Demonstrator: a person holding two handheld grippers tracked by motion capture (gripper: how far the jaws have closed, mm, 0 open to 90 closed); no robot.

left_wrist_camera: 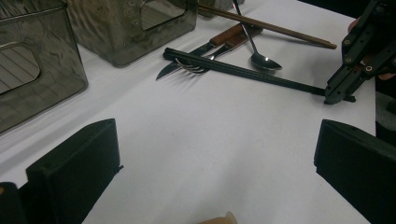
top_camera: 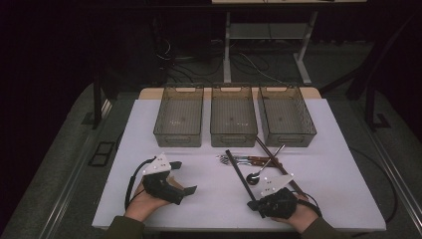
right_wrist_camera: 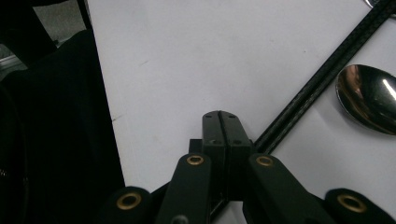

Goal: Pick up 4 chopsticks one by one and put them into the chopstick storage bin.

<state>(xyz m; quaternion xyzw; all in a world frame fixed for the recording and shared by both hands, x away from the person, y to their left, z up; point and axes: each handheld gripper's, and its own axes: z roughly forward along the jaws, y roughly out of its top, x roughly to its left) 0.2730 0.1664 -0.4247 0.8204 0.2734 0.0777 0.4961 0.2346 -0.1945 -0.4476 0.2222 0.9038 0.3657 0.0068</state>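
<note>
A heap of cutlery lies right of the table's middle: a fork [top_camera: 224, 159] [left_wrist_camera: 191, 67], a wooden-handled knife [left_wrist_camera: 184, 63], a spoon [top_camera: 256, 176] [left_wrist_camera: 265, 61] [right_wrist_camera: 369, 98], brown chopsticks [top_camera: 268, 152] [left_wrist_camera: 280, 30] and a pair of black chopsticks [top_camera: 239, 172] [left_wrist_camera: 243, 72] [right_wrist_camera: 322, 79]. My right gripper [top_camera: 254, 204] [left_wrist_camera: 336, 95] [right_wrist_camera: 220, 116] is shut, its jaws pressed together, with the tips touching the near end of the black chopsticks, which run alongside them. My left gripper [top_camera: 183, 177] [left_wrist_camera: 215, 158] stands open over bare table, left of the cutlery, holding nothing.
Three smoky translucent bins [top_camera: 179, 117] [top_camera: 233, 117] [top_camera: 286, 117] stand empty in a row at the back of the white table [top_camera: 199, 209]. Two of them appear close in the left gripper view [left_wrist_camera: 130, 28] [left_wrist_camera: 28, 70]. The table's near edge runs just behind both hands.
</note>
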